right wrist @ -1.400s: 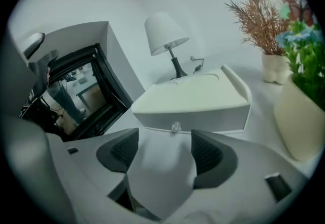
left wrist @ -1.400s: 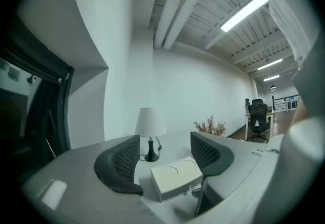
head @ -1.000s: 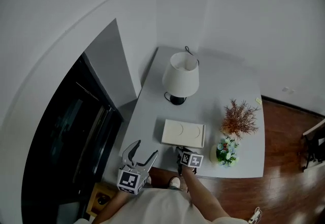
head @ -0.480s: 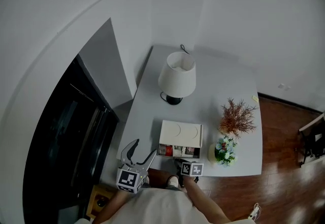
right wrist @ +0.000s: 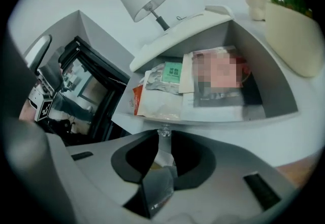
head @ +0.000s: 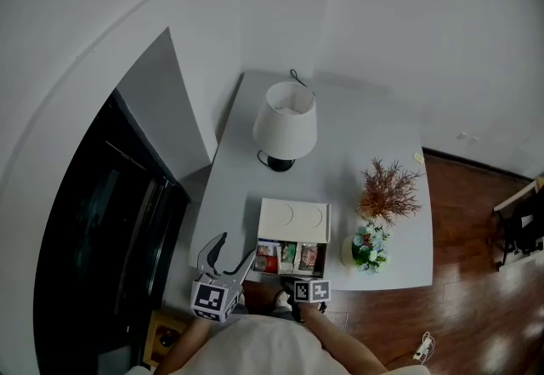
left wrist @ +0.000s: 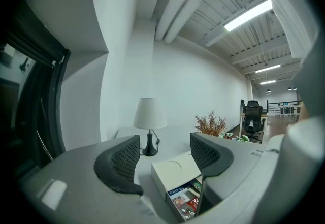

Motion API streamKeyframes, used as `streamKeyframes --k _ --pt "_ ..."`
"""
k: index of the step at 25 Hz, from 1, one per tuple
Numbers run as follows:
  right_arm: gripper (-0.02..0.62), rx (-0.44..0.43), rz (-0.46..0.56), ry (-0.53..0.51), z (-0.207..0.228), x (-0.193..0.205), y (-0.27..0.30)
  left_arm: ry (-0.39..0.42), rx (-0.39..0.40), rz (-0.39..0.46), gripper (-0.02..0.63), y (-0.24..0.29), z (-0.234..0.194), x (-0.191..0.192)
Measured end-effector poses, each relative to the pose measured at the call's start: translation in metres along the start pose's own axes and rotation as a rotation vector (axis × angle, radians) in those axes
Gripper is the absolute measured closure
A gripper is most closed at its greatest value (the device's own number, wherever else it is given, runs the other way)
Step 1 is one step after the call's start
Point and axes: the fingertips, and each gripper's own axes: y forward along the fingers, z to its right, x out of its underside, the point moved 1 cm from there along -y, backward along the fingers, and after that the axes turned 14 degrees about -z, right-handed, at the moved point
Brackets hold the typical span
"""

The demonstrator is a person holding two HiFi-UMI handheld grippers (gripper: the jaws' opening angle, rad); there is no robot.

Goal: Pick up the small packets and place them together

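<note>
My right gripper (right wrist: 163, 140) has just been closing and pinches the clear knob (right wrist: 163, 130) on the front of the drawer (right wrist: 218, 116). The small packets (right wrist: 161, 91) lie inside the drawer in a row across its width, just behind that front wall. My left gripper (left wrist: 165, 148) hangs off the drawer's left corner, jaws wide and empty. It looks like the free one to reach in.
</note>
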Motion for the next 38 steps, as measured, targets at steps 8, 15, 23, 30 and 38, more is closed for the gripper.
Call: streamKeyframes --k 8,15,23,30,38 --pt "0.591 -0.064 -0.049 -0.037 -0.006 0.027 -0.009 -0.007 0.009 -0.006 0.311 0.006 0.002 0.002" --pt "0.549 -0.044 0.468 -0.336 -0.070 -0.046 -0.125 -0.008 0.019 0.012 0.311 0.007 0.004 -0.004" --pt "0.536 0.263 0.951 -0.540 -0.112 -0.112 -0.259 0.014 0.019 0.048 0.311 0.007 0.007 -0.020" --pt "0.302 0.426 1.195 -0.632 -0.124 -0.120 -0.333 -0.011 0.026 0.097 0.307 0.001 0.007 -0.033" --pt "0.305 0.451 1.156 -0.594 -0.109 -0.113 -0.323 0.024 0.029 -0.012 0.311 0.015 0.008 -0.014"
